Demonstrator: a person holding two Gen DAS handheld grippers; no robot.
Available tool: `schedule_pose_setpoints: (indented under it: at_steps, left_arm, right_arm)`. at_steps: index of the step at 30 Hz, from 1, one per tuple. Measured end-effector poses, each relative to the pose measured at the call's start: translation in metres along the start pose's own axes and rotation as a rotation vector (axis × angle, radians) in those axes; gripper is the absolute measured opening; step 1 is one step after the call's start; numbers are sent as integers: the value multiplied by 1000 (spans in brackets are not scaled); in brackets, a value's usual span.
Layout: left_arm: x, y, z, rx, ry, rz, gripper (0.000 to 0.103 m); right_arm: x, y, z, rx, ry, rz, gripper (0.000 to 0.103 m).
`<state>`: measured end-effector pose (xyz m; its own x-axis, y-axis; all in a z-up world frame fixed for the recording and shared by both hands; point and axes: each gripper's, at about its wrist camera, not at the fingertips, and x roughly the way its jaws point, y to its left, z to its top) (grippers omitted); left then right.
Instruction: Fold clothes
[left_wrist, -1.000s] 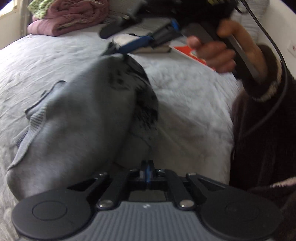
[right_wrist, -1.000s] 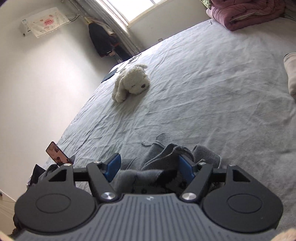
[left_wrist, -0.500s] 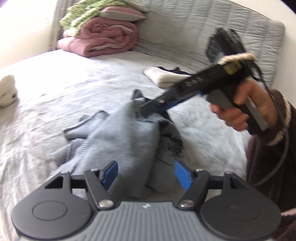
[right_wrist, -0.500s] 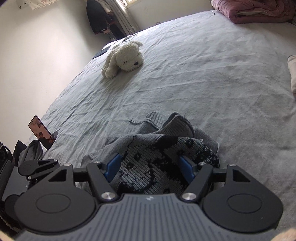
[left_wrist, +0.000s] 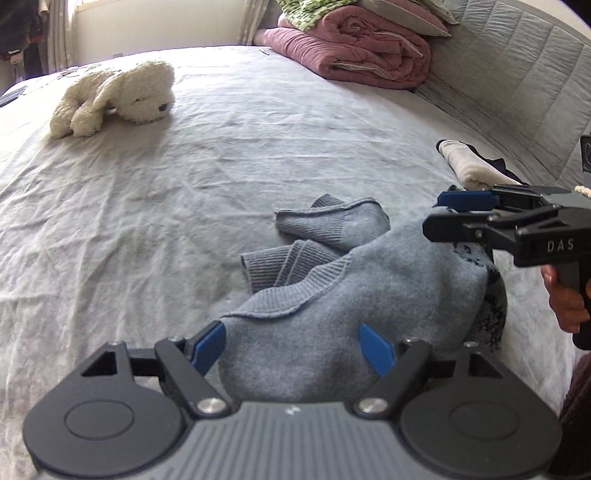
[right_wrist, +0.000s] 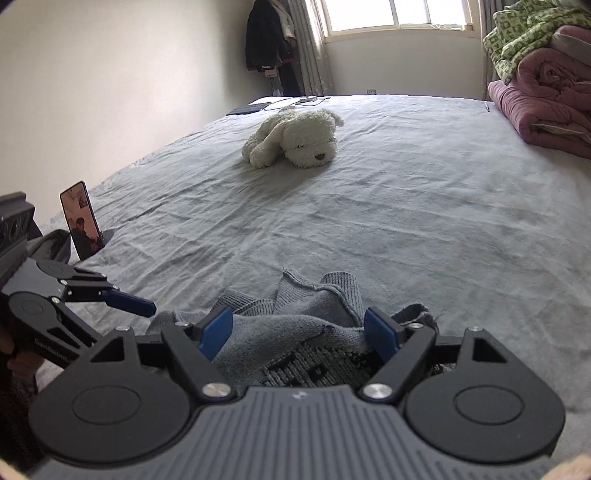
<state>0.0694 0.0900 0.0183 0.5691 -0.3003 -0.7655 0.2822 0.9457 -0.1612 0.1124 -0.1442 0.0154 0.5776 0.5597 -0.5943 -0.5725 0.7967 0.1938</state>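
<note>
A crumpled grey knitted sweater (left_wrist: 343, 295) with a black pattern lies on the bed's wrinkled grey sheet (left_wrist: 184, 206), bunched between the spreading blue fingers of the left gripper (left_wrist: 293, 347) and the right gripper (right_wrist: 299, 334); neither clamps it. A white plush dog (right_wrist: 295, 138) lies beyond. The right gripper's body reads "DAS".

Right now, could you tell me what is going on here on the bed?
A person holds a gripper in each hand over a grey sweater that lies crumpled on the bed, not yet folded. The left gripper and the right gripper both have their jaws opening, with sweater fabric between the fingers but the pads apart from it. A plush dog lies farther up the bed, and folded quilts are stacked by the headboard.
</note>
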Motion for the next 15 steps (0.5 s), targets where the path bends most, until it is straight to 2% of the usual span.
schedule_pose_setpoints:
  at_steps: [1, 3, 5, 7, 8, 10, 15]
  left_arm:
    - [1, 0, 1, -2, 0, 7, 81]
    - [3, 2, 2, 2, -3, 20, 82]
    - [5, 3, 3, 7, -1, 33, 83]
    - [7, 5, 3, 12, 4, 47, 83]
    - [7, 5, 3, 16, 5, 53, 83]
    - [7, 5, 4, 29, 3, 65, 83]
    - [6, 6, 5, 65, 11, 49, 84]
  right_arm:
    - [1, 1, -2, -13, 13, 3, 82]
    - [4, 2, -5, -38, 38, 8, 75]
    - [6, 4, -8, -64, 63, 14, 59]
    - [2, 6, -11, -79, 79, 30, 48]
    - [-1, 11, -11, -81, 82, 38, 39]
    - [-8, 13, -13, -84, 97, 69, 31]
    - [-18, 29, -23, -99, 174, 108, 28]
